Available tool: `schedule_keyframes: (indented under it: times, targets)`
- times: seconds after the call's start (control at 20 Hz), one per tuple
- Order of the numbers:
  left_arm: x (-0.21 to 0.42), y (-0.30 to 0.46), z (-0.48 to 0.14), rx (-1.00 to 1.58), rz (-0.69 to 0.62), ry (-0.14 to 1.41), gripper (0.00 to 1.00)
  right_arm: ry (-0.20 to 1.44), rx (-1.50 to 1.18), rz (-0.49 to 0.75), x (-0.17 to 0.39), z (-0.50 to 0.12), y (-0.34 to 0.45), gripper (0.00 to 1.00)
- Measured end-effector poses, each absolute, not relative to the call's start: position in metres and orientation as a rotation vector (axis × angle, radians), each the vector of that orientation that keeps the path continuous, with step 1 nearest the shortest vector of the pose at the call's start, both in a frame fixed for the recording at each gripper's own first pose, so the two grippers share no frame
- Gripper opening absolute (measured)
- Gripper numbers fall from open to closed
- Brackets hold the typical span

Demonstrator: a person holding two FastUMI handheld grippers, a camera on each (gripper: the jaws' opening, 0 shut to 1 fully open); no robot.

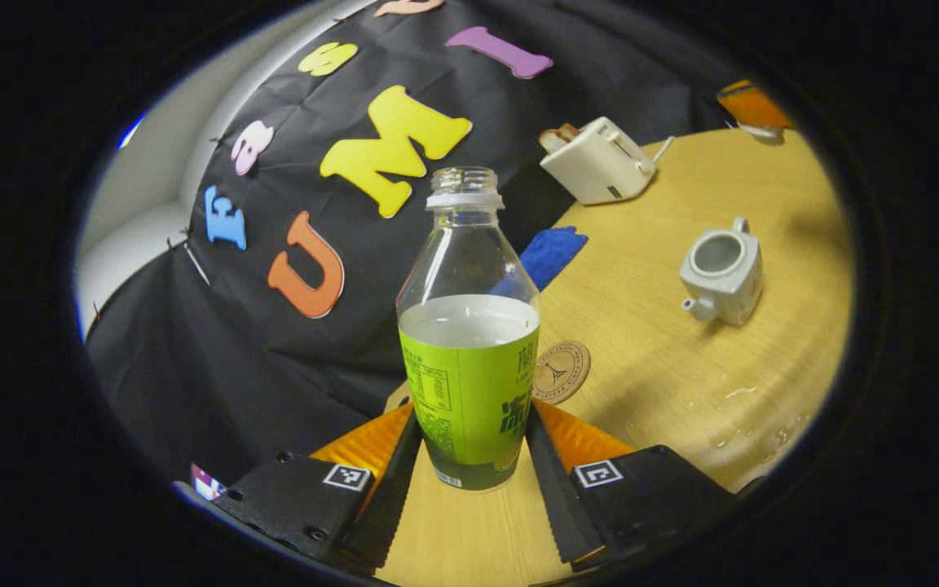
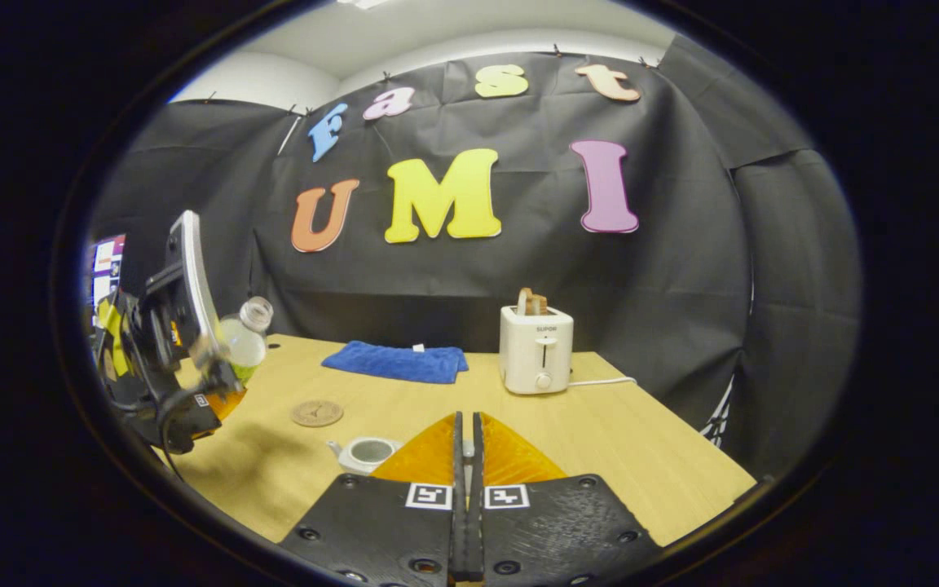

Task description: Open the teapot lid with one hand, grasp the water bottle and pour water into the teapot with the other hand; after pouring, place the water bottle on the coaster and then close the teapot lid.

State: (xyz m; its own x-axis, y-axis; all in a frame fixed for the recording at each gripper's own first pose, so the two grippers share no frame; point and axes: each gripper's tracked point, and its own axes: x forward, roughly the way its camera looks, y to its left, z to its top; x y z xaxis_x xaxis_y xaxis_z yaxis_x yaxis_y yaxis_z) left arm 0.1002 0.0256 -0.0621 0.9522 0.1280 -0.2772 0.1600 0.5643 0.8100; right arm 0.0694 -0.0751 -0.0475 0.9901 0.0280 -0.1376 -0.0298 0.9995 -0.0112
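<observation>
2 grippers, left gripper [image 1: 469, 444] clamping half-full uncapped bottle [image 1: 469, 359], coaster [image 1: 561, 372] at 2 o'clock beyond, lidless teapot [image 1: 722, 273] farther, toaster [image 1: 600, 161], blue cloth [image 1: 551, 253], right gripper [image 2: 467, 444] jaws closed, pinched contents unclear.

Our left tongs [image 1: 469, 456] clamp the water bottle [image 1: 469, 359] low on both sides, holding it upright. Our right tongs [image 2: 466, 456] are pressed together (something small sits between the fingers, too hidden to tell).
</observation>
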Motion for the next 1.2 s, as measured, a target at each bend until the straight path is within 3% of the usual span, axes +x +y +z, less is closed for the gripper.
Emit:
schedule_keyframes:
  times: [0.6, 1.2]
  targets:
    - [0.115, 0.011, -0.071, 1.536, -0.157, 0.403, 0.75, 0.163, 0.015, 0.040, 0.064, -0.063, -0.096, 0.00]
    - [0.123, -0.018, -0.061, 1.808, -0.202, 0.361, 0.75, 0.167, 0.030, 0.021, 0.052, -0.069, -0.119, 0.00]
